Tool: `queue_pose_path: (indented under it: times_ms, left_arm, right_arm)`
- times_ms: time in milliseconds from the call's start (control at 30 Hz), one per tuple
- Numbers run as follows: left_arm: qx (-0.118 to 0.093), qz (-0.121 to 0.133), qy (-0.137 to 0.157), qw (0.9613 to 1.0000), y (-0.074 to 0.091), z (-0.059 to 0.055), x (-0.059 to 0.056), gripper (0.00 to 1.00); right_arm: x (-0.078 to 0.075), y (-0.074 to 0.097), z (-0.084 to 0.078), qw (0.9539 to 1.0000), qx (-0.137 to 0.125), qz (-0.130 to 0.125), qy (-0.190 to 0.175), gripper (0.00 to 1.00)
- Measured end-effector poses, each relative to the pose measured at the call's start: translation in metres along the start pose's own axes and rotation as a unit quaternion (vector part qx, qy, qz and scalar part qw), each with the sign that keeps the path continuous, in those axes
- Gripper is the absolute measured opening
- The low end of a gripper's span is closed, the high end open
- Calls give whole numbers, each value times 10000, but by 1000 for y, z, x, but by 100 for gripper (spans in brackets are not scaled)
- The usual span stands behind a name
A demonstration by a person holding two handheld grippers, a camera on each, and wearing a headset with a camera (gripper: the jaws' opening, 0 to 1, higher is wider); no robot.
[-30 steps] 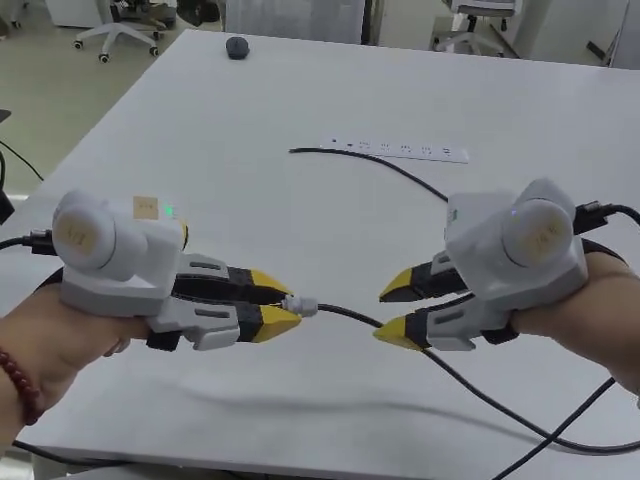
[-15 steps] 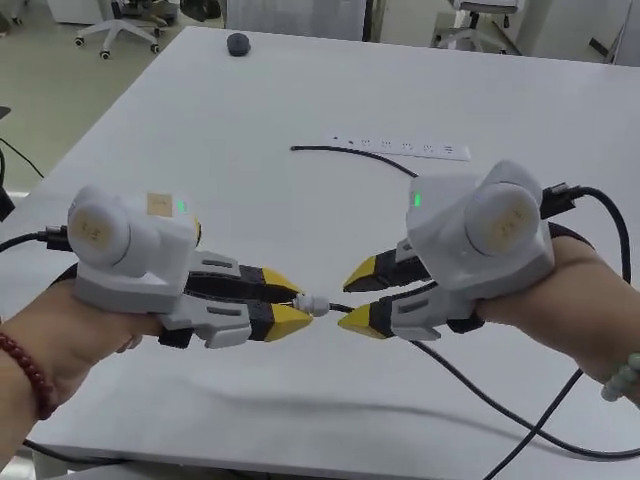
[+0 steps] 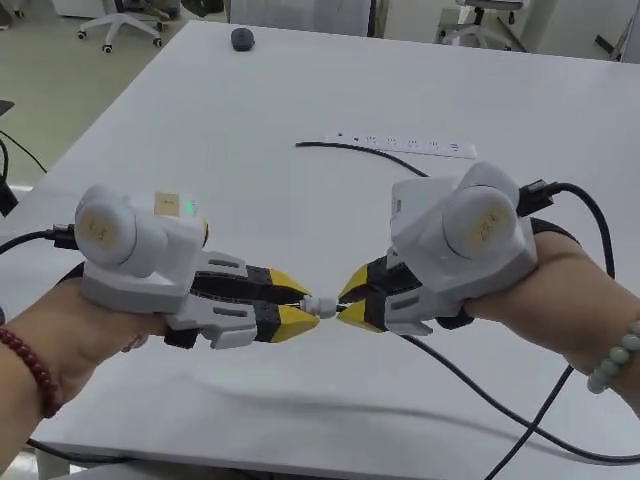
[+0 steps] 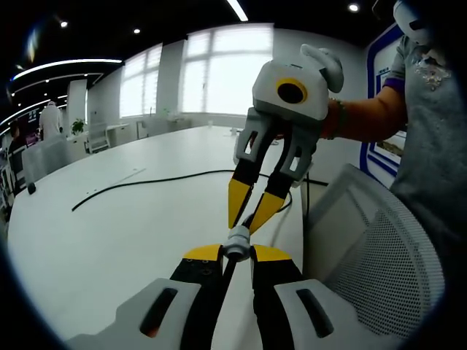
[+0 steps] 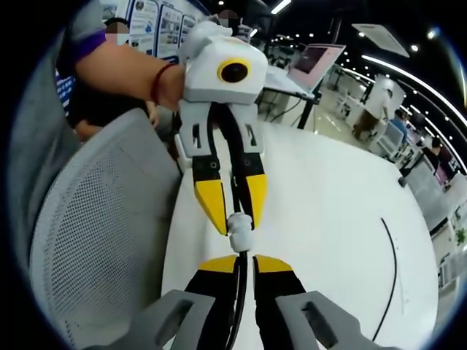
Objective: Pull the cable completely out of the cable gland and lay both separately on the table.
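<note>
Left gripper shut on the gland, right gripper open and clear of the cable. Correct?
No: the right gripper is shut on the cable, just beside the cable gland, as the right gripper view shows. The left gripper is shut on the gland, as stated.

Table [image 3: 300, 90] matt wht; cable gland [image 3: 322, 306] pale plastic; cable [image 3: 330, 146] smooth blk.

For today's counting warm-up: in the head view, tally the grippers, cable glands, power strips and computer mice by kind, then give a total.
Grippers: 2 (left gripper, right gripper)
Cable gland: 1
Power strip: 1
Computer mouse: 1
Total: 5
</note>
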State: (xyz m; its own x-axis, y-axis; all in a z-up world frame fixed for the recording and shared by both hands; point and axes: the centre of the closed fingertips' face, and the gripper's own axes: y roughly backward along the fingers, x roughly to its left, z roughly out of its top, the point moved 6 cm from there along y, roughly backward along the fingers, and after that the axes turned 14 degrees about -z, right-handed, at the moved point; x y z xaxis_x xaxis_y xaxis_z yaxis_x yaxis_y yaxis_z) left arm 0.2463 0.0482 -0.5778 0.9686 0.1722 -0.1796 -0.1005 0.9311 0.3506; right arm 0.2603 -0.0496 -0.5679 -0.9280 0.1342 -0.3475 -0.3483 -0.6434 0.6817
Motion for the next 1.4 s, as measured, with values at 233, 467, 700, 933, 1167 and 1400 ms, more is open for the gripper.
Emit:
queue_pose_path:
  times_ms: [233,467,700,933,1167,1400]
  left_arm:
    - [3,-2,-27,10000,1,1,-1,15]
    - [-12,57,-27,10000,5,2,-2,15]
    - [31,113,-48,9999,9,1,-2,15]
    - [28,185,-39,9998,14,1,0,15]
    - [58,232,-75,9997,18,1,1,15]
    - [82,219,-81,9997,17,-1,2,15]
  right_arm:
    - [2,1,0,10000,-4,39,13,0]
    - [0,7,-4,10000,5,4,-50,0]
    - [-3,14,-22,9998,157,-38,-99,0]
    - [-9,19,-48,9990,375,-82,-224,0]
    - [-15,22,-73,9973,592,-118,-426,0]
    - [-14,18,-81,9967,675,-103,-445,0]
